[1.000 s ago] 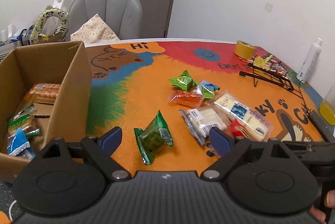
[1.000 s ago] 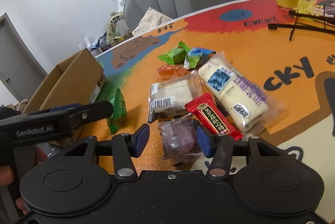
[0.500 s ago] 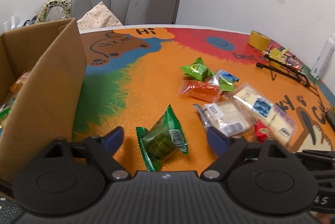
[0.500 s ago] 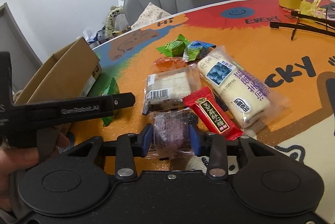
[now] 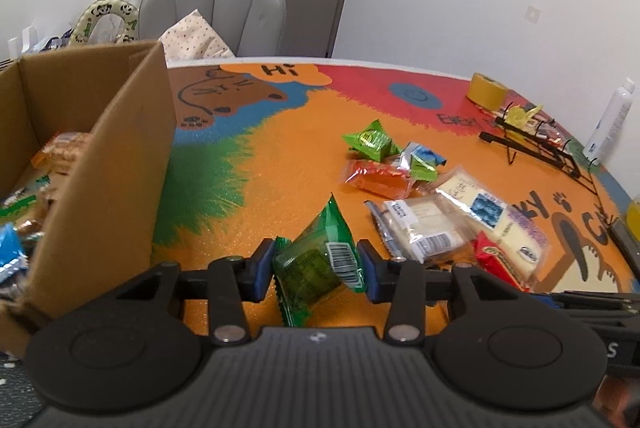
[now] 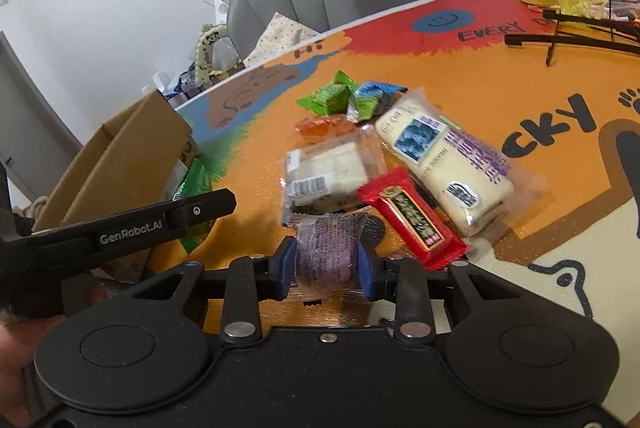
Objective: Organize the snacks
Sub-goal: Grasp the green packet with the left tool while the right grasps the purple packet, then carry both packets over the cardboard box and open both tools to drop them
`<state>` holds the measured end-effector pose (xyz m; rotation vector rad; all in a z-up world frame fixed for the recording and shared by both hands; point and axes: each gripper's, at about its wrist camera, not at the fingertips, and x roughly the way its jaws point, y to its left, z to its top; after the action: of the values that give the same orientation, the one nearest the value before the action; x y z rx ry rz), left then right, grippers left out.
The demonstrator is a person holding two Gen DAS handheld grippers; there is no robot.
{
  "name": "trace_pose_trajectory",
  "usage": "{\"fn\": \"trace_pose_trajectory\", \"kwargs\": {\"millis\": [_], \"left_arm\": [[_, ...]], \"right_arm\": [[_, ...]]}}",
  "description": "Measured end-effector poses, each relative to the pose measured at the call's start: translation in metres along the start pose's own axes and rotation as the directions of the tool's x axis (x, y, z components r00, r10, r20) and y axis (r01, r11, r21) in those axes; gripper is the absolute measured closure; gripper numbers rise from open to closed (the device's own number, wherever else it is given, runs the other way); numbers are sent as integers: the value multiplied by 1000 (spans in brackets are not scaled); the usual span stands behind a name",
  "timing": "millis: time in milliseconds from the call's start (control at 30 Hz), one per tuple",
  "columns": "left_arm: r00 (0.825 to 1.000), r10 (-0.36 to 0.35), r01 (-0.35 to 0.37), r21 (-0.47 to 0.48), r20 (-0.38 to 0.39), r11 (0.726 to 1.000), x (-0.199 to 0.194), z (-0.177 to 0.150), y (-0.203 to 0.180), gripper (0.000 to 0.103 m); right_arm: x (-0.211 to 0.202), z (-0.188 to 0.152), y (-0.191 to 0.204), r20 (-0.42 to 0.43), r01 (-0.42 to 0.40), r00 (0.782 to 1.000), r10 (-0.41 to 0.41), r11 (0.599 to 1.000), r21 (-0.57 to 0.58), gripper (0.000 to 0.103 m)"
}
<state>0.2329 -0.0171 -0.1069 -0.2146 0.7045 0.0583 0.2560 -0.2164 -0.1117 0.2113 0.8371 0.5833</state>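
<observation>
My left gripper [image 5: 316, 270] is shut on a green snack packet [image 5: 316, 264] just above the orange table. A cardboard box [image 5: 104, 156] with several snacks inside stands to its left. My right gripper [image 6: 326, 264] is shut on a clear-wrapped purple snack [image 6: 326, 256]. Right of it lie a red bar [image 6: 412, 216], a long white bread packet [image 6: 444, 156], a clear sandwich packet [image 6: 328, 176], an orange packet [image 6: 324, 126] and two small green packets [image 6: 332, 96]. The left gripper's body [image 6: 132, 224] crosses the right wrist view beside the box [image 6: 116, 160].
A yellow tape roll [image 5: 486, 92], a black wire rack [image 5: 536, 144] and a white bottle [image 5: 610, 122] stand at the table's far right. A grey chair [image 5: 216, 12] is behind the table. A yellow item [image 5: 634, 216] sits at the right edge.
Both grippers have closed: the left on the green packet, the right on the purple snack. The left gripper moved forward and down toward the table, away from the box.
</observation>
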Motion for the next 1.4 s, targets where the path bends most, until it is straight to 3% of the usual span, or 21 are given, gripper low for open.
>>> {"fn": "trace_pose_trajectory", "kwargs": {"millis": [567, 967, 1400], "left_arm": [[990, -10, 12, -14, 141, 1000, -68, 22, 13, 60], [978, 52, -42, -52, 203, 998, -101, 32, 43, 60], [969, 129, -106, -114, 212, 988, -114, 32, 83, 60]], "right_arm": [[-22, 21, 40, 79, -45, 996, 48, 998, -37, 73], [-24, 39, 71, 114, -93, 988, 102, 992, -79, 73], [-17, 49, 104, 114, -125, 983, 140, 984, -129, 73]]}}
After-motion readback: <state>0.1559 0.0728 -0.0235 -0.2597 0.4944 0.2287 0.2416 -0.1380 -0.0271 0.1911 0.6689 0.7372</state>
